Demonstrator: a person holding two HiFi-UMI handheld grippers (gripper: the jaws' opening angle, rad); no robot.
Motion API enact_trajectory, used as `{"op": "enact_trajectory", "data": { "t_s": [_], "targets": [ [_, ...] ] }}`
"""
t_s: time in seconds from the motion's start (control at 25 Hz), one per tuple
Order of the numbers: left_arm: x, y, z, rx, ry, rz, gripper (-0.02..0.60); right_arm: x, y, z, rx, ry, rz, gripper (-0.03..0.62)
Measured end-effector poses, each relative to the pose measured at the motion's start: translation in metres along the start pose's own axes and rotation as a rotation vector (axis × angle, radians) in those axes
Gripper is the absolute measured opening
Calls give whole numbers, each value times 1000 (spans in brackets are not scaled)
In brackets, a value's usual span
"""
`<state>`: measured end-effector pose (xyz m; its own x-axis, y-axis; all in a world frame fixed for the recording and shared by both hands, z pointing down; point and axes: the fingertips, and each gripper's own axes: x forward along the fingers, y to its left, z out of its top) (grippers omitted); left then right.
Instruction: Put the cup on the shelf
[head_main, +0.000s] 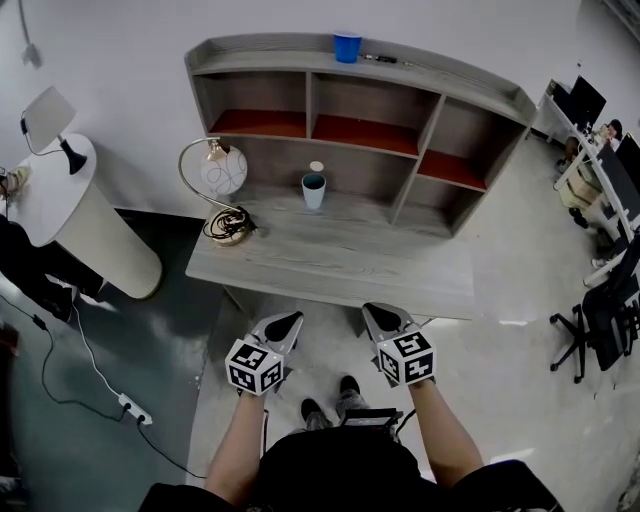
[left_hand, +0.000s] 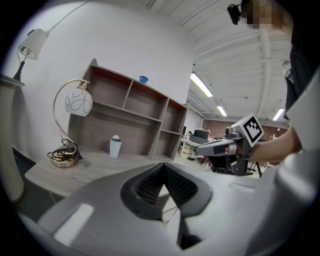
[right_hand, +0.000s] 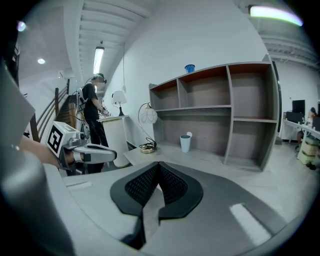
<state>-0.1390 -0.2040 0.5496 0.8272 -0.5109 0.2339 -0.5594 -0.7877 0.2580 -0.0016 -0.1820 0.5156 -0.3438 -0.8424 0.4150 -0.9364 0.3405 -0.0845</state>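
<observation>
A pale cup (head_main: 314, 189) with a teal inside stands upright on the grey desk (head_main: 330, 265), near the back under the middle shelf bay. It also shows in the left gripper view as the cup (left_hand: 115, 146) and in the right gripper view as the cup (right_hand: 185, 143). The shelf unit (head_main: 420, 75) rises behind it with open bays. My left gripper (head_main: 295, 318) and right gripper (head_main: 372, 310) hang side by side in front of the desk's near edge, well short of the cup. Both are shut with nothing between the pads, as the left gripper (left_hand: 162, 167) and right gripper (right_hand: 159, 164) views show.
A blue cup (head_main: 347, 46) sits on the shelf's top board. An arched lamp (head_main: 222, 170) with a coiled cable (head_main: 226, 226) stands at the desk's left. A white round stand (head_main: 75, 215) is further left, a power strip (head_main: 133, 408) on the floor, office chairs (head_main: 600, 315) at right.
</observation>
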Motion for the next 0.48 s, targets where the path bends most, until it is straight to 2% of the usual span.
{"op": "enact_trajectory", "data": {
  "t_s": [0.24,0.36,0.48],
  "targets": [
    [-5,-3,-9,-14,3,36,0,-4,0,-4,1,4,18,12],
    [-3,-2,-9,18,21,71,0,-7,-5,-7,0,11,27,12],
    [3,-10,-7,33,17,72,0,-11,-14,-10,3,15,35,12]
  ]
}}
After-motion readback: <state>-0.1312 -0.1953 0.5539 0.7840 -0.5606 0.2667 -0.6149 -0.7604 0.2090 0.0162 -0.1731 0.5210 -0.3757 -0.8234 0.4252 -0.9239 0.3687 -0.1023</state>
